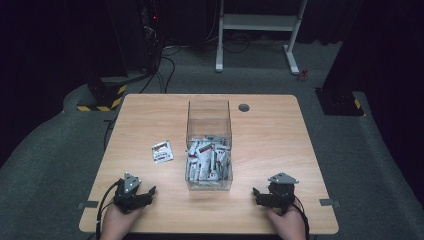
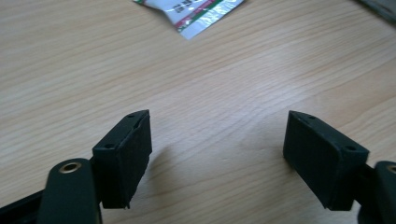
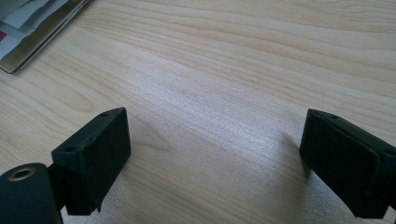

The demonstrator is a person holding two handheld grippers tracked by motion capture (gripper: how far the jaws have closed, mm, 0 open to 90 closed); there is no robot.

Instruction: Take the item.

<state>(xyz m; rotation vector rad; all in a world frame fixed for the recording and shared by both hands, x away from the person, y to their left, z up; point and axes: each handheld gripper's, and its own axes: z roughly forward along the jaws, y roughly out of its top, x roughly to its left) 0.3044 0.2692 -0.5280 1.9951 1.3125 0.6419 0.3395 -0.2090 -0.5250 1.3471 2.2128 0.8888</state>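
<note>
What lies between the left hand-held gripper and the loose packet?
Bare wood: the high view shows only table between the left hand-held gripper and the packet.

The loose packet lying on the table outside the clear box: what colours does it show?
The packet is white with red and green stripes and dark print, clearest in the left gripper view.
</note>
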